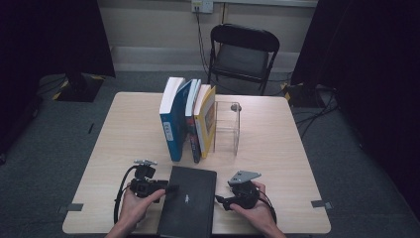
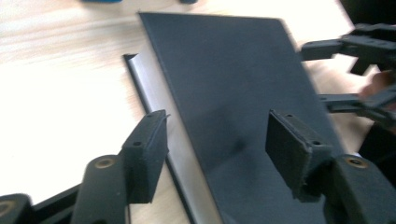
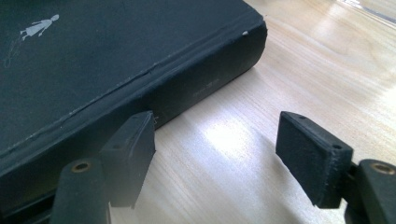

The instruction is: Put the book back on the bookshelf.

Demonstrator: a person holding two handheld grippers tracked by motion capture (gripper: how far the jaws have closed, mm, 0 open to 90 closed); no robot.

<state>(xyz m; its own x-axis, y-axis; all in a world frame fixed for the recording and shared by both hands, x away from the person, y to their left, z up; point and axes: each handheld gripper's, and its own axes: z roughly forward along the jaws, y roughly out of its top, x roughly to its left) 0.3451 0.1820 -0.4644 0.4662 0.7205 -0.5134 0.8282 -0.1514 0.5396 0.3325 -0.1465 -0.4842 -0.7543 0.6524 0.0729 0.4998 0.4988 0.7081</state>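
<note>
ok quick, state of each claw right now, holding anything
left claw: open, jaws astride the black book's page edge, pads not pressing on it
right claw: open, empty, beside the book's spine on the table

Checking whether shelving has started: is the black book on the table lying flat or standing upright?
Lying flat. The black book rests cover-up on the table, while three other books stand upright farther back.

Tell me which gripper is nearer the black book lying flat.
Left. The left gripper has its open jaws astride the black book at its page edge, cover lifted between them. The right gripper sits open just beside the spine, apart from it.
</note>
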